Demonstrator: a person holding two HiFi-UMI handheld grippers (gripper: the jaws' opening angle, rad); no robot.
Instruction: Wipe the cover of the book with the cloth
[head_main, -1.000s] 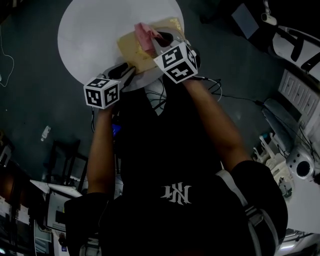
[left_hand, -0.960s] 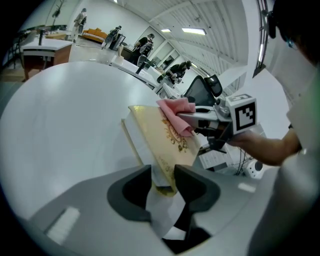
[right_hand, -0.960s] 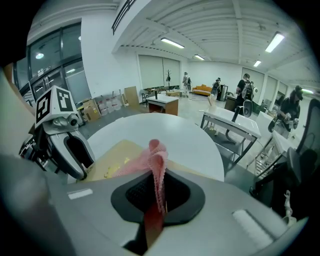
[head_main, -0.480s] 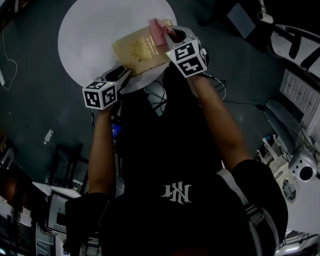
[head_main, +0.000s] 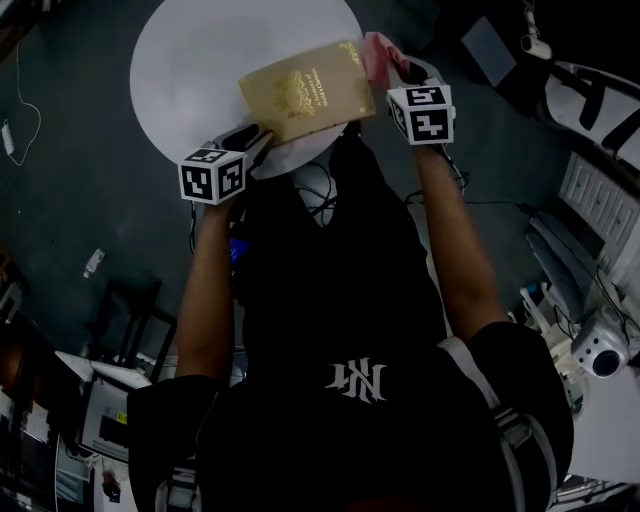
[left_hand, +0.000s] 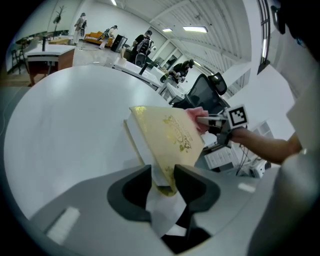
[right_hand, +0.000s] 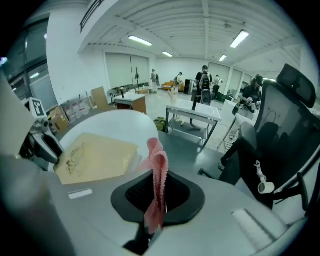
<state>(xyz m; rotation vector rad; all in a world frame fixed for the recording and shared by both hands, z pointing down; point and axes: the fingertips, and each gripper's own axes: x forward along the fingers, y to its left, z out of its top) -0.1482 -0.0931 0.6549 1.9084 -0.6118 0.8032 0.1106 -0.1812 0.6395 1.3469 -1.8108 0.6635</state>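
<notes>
At the near edge of the round white table (head_main: 190, 70), the left gripper (head_main: 255, 140) is clamped on the near-left corner of the gold-covered hardback book (head_main: 305, 90), which lies cover up. Just beside the book's far-right corner, the right gripper (head_main: 405, 72) is closed on the pink ruffled cloth (head_main: 378, 50).

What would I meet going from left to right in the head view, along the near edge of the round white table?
left gripper → gold-covered hardback book, clamped at its corner by that gripper → crumpled pink cloth → right gripper, pinching the cloth
</notes>
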